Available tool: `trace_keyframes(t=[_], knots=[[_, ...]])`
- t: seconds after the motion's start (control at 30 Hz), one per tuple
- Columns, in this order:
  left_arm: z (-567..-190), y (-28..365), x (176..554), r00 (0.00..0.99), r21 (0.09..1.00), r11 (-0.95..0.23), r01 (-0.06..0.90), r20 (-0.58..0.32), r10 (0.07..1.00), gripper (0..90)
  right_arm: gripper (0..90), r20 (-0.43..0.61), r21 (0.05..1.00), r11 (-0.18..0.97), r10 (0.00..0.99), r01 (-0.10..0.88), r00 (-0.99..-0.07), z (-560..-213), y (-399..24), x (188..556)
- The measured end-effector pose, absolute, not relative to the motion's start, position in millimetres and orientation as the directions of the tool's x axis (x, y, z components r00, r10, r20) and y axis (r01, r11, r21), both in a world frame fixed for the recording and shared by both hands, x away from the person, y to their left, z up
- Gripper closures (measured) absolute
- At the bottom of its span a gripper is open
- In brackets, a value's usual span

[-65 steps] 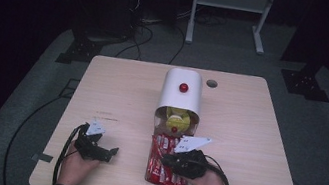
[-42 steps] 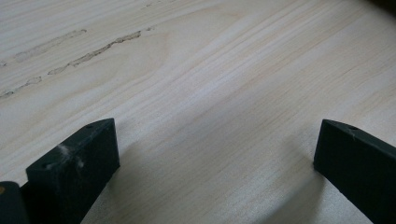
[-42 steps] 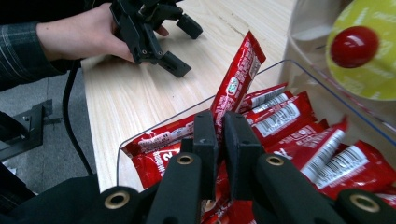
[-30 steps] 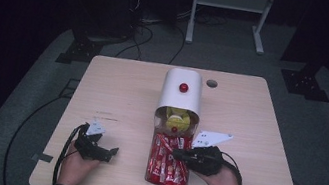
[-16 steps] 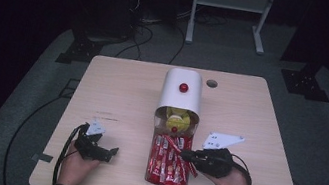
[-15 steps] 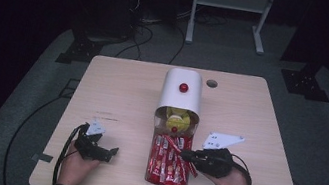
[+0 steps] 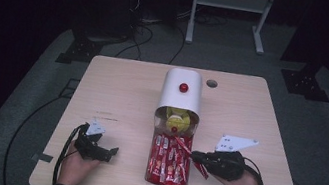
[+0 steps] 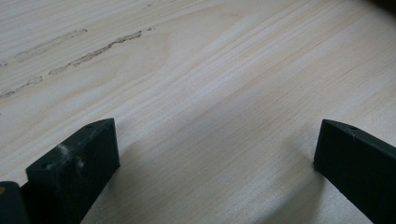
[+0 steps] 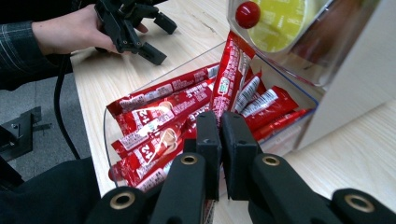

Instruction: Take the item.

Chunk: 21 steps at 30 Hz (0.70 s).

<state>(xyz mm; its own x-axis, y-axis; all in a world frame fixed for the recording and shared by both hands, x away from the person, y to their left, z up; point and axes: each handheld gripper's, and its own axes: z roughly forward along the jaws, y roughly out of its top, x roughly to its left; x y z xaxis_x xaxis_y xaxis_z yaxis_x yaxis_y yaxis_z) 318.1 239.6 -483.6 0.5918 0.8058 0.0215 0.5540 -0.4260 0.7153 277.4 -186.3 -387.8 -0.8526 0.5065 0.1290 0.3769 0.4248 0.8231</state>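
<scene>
A red sachet (image 7: 191, 155) is held pinched at one end in the closed right hand-held gripper (image 7: 198, 157), its long axis slanting up-left over the clear tray (image 7: 154, 164) of sachets below the white dispenser (image 7: 182, 91), while the left hand-held gripper (image 7: 111, 152) rests wide open on the bench (image 7: 127, 91), well apart.

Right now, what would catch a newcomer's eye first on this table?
The clear tray of red stick packets at the table's near middle, pulled out of a white dispenser. The right gripper, jaws shut on one packet, lifts it over the tray's right edge. The left gripper rests open on bare wood.
</scene>
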Motion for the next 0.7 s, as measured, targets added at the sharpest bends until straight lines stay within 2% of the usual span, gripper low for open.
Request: trace_keyframes(t=[0.7], knots=[[-484, 240, 318, 0.592, 0.715, -0.426, 0.554, 0.021, 0.806, 0.0, 86.3, 0.125, 0.826, 0.395, 0.567, 0.401, -0.814, -390, -221, 277]])
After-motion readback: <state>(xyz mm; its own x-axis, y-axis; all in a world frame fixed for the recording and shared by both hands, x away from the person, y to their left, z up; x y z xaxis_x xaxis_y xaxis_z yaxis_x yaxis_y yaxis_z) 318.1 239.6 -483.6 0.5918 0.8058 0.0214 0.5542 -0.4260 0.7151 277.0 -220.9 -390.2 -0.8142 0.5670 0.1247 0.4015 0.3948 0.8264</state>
